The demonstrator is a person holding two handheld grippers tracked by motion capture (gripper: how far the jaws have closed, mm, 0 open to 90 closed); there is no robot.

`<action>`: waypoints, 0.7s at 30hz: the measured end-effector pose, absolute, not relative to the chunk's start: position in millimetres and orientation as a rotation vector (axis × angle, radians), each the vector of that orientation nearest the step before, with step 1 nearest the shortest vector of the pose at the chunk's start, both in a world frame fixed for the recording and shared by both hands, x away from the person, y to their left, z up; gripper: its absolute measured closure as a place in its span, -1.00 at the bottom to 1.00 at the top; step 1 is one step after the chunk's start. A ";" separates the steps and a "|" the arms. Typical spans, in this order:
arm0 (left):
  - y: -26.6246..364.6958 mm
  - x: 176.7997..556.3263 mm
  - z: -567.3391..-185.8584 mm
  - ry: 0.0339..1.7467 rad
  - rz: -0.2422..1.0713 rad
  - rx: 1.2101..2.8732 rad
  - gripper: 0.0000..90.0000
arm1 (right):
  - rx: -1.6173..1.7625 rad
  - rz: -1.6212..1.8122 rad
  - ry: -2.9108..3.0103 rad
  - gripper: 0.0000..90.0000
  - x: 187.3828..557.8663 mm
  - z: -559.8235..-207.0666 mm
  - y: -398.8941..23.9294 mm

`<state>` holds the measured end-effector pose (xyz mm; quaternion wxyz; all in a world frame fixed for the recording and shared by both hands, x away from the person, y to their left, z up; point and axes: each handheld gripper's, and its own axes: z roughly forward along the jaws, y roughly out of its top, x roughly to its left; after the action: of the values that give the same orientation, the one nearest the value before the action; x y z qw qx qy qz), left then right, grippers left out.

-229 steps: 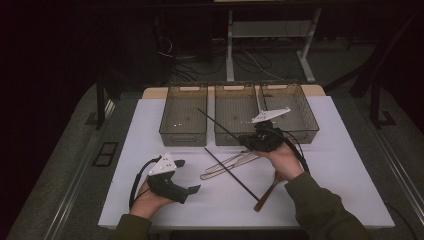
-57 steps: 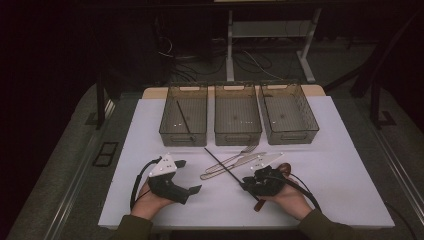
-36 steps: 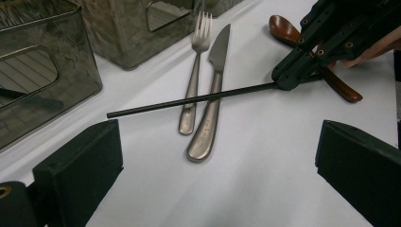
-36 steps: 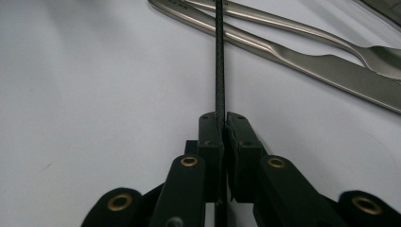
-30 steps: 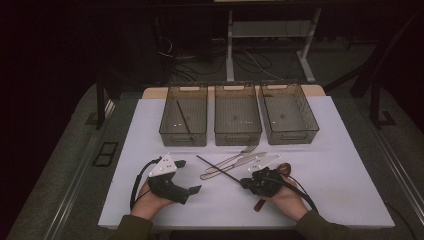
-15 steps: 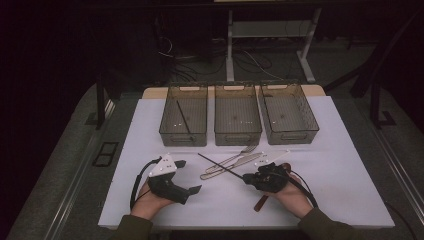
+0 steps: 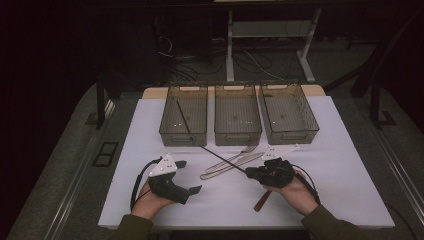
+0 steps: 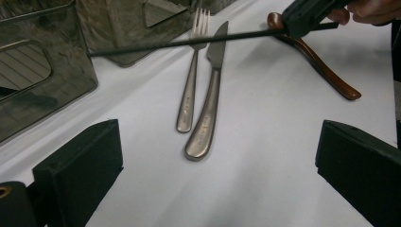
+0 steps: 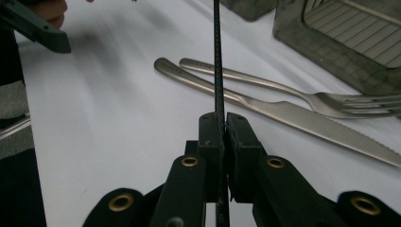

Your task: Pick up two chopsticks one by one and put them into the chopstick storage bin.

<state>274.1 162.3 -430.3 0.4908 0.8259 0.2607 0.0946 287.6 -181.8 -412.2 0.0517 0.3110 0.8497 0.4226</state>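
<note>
From the high view, the right gripper (image 7: 251, 173) is clamped on a thin black chopstick (image 7: 222, 157) that slants up-left above the white table (image 7: 345, 170), over a steel fork (image 7: 234, 157) and a steel knife (image 7: 232, 166). Three clear plastic bins (image 7: 238, 116) sit behind, and the left one has another black stick inside. The left gripper (image 7: 187, 176) rests near the front edge with its jaws spread, holding nothing.

Left gripper view: fork and knife lie side by side, the chopstick crosses above them, and a brown wooden-handled utensil (image 8: 321, 64) lies beyond.

Right gripper view: both pads (image 9: 210, 137) pinch the chopstick tight.
</note>
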 end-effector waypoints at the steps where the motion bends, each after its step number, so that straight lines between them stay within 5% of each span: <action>1: 162.1 273.9 -430.0 0.632 0.228 2.007 -0.99 | 0.955 1.294 2.579 0.88 287.6 -411.0 -182.5; 21: 160.2 272.1 -429.6 0.633 0.234 2.014 -0.99 | 0.988 1.340 2.492 0.88 309.9 -390.1 -179.1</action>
<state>272.1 160.2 -429.6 0.4871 0.8281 0.2602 0.0962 309.9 -179.1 -390.1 0.0720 0.3288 0.8293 0.4460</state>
